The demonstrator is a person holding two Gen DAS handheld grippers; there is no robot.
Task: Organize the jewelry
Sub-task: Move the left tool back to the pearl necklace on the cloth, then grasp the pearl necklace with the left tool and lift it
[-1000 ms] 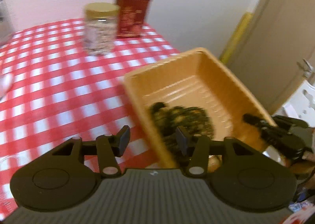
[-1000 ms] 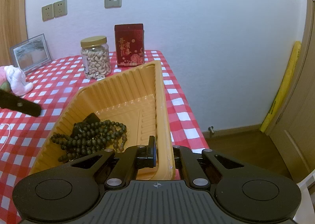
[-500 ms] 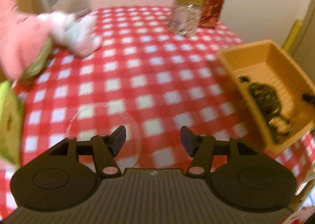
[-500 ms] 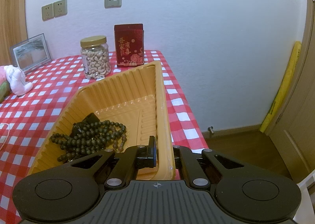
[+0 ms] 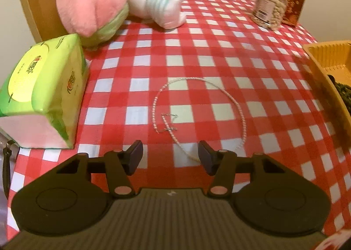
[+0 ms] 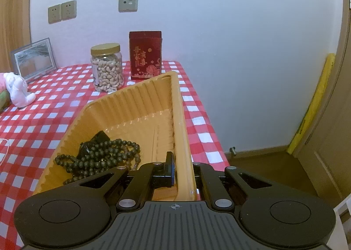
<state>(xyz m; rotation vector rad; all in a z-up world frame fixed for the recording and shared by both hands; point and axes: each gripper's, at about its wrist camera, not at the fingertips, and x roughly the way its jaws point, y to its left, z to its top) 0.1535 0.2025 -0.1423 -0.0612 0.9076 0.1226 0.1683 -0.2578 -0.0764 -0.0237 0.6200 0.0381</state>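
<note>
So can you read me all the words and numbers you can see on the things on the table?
Red box: gold Chinese characters and a round pattern, too blurred to read.
Green tissue pack: a round logo and small print, too blurred to read.
Nut jar: a side label, turned away and too small to read.
Picture frame: no writing visible.
Orange tray, dark beads, pale necklace: no writing.
No clear words or numbers anywhere.
</note>
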